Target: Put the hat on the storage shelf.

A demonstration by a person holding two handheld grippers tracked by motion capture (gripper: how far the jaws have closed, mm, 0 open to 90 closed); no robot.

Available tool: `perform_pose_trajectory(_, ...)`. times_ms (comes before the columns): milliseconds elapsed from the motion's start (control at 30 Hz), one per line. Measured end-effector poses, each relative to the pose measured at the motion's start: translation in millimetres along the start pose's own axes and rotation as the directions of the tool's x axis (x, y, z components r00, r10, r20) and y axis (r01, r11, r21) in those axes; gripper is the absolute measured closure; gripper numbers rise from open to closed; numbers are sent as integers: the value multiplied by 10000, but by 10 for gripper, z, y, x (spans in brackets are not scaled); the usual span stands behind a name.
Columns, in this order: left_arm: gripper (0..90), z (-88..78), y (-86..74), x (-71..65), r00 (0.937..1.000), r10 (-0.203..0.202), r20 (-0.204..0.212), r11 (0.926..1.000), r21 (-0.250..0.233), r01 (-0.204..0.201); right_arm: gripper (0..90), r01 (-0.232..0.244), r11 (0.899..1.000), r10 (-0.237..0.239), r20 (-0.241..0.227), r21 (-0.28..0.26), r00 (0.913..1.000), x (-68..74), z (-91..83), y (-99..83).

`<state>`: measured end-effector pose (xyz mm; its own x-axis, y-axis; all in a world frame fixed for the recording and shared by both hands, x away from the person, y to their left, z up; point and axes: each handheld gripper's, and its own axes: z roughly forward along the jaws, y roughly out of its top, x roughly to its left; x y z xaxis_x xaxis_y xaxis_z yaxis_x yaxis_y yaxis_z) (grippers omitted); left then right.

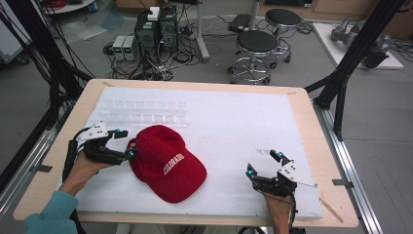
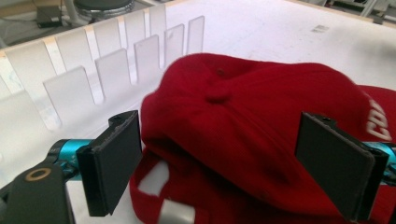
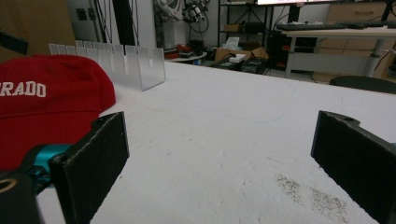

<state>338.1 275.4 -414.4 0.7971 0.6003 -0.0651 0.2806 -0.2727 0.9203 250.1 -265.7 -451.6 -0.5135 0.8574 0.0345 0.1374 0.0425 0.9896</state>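
A red baseball cap [image 1: 165,161] with white lettering lies on the white foam mat, brim toward the front. My left gripper [image 1: 124,143] is open at the cap's back left edge; in the left gripper view its jaws stand wide on either side of the cap's crown [image 2: 243,116], above the rear strap opening. My right gripper [image 1: 264,164] rests open near the front right of the mat, well apart from the cap [image 3: 46,98], with nothing between its pads [image 3: 95,158].
A clear acrylic slotted rack [image 1: 146,112] stands on the mat [image 1: 234,122] behind the cap. The wooden table edge [image 1: 311,126] frames the mat. Stools, computers and cables are on the floor beyond the table.
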Motion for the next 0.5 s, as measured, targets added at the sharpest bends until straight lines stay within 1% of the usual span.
perform_pose_trajectory(33, 161, 21, -8, 13, 10000, -51, 75, 10000, -50, 51, 32, 21, 10000, -21, 8, 6, 10000, 1, 0, -1)
perform_pose_trajectory(67, 163, 42, -19, 28, 9999, -29, 128, 10000, 50, 28, 32, 39, 10000, -39, 11, 12, 10000, 1, -1, 0)
perform_pose_trajectory(133, 163, 80, -44, 47, 10000, -1, 74, 9995, 307, -1, 32, 43, 10000, -43, 10, 9, 10000, 1, -1, -1)
perform_pose_trajectory(167, 163, 94, -50, 54, 9999, -47, 124, 9993, 368, 43, 32, 43, 10000, -43, 10, 9, 10000, 1, -1, -1)
perform_pose_trajectory(233, 162, 125, -55, 56, 9991, -195, 365, 9992, 349, 182, 32, 31, 10000, -31, 4, -20, 10000, -3, 1, 0)
perform_pose_trajectory(267, 162, 136, -58, 53, 9988, -228, 423, 9991, 371, 212, 32, 31, 10000, -31, 4, -20, 10000, -3, 1, 0)
perform_pose_trajectory(333, 161, 170, -70, 60, 9983, -260, 528, 9983, 535, 231, 32, 46, 10000, -46, -1, -10, 10000, -5, 1, -1)
perform_pose_trajectory(400, 160, 204, -84, 65, 9983, -309, 489, 9970, 730, 272, 32, 39, 10000, -39, 5, -5, 10000, -3, 1, 0)
perform_pose_trajectory(500, 161, 240, -90, 68, 9975, -482, 525, 9962, 756, 441, 32, 15, 10000, -15, 3, 19, 10000, 0, 1, 0)
